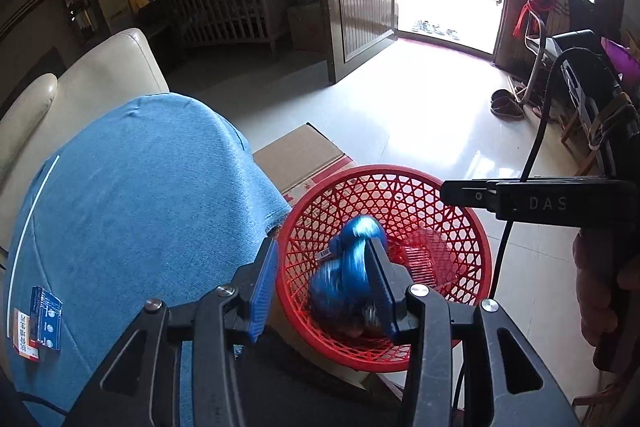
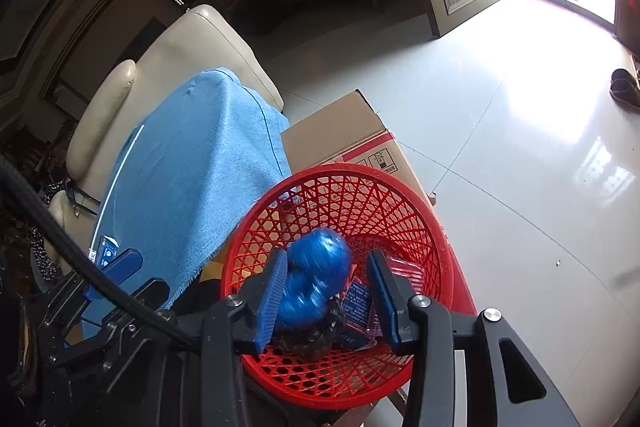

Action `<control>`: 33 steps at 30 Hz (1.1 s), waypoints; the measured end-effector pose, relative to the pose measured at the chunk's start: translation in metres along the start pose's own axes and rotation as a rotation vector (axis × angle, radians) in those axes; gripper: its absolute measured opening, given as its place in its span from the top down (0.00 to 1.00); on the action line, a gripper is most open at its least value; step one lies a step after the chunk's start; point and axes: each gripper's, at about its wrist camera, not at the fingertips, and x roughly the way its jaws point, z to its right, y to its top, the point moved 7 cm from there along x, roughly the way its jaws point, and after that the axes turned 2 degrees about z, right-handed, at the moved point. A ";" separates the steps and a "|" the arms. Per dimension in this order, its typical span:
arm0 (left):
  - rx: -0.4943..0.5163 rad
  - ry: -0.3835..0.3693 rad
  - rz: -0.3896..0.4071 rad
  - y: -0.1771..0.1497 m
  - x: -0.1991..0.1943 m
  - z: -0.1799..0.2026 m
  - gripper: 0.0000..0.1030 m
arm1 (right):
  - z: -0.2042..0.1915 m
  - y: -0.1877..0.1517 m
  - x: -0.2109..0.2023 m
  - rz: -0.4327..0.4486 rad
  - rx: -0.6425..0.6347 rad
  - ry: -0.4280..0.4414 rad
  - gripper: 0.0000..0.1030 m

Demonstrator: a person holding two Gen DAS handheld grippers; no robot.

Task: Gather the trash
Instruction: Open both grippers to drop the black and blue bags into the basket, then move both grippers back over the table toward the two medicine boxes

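Note:
A red mesh basket [image 1: 452,235] [image 2: 400,211] stands beside a blue cloth-covered surface [image 1: 140,203] [image 2: 192,179]. A blurred blue plastic bundle [image 1: 352,267] [image 2: 312,275] is in the air inside the basket, above dark crumpled trash [image 2: 316,337] and a blue packet [image 2: 358,301]. My right gripper [image 2: 328,297] is open right over the basket, jaws apart around the bundle without holding it. My left gripper [image 1: 324,287] is open at the basket's near rim. Small blue packets [image 1: 46,323] [image 2: 106,251] lie on the cloth at the left.
A cardboard box [image 1: 304,155] [image 2: 348,135] sits under and behind the basket. A cream leather sofa [image 1: 120,67] [image 2: 180,43] stands behind the cloth. Glossy white tile floor [image 1: 420,107] stretches to an open door; slippers [image 1: 506,103] lie at the right.

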 end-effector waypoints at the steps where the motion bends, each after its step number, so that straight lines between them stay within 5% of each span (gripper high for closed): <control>1: -0.003 0.006 0.005 0.000 -0.002 -0.003 0.55 | -0.001 0.001 -0.001 0.002 -0.001 0.001 0.56; 6: -0.030 0.042 0.035 0.004 -0.017 -0.019 0.52 | -0.003 0.002 -0.003 0.012 -0.006 0.004 0.56; 9: -0.052 0.084 0.073 0.006 -0.030 -0.035 0.41 | -0.006 0.002 -0.005 0.017 -0.009 0.007 0.56; 22: -0.235 0.250 0.112 -0.014 -0.068 -0.131 0.41 | -0.030 0.003 -0.009 0.026 -0.057 0.018 0.56; 33: -0.377 0.454 0.103 -0.067 -0.100 -0.218 0.41 | -0.060 0.002 -0.008 0.019 -0.109 0.033 0.56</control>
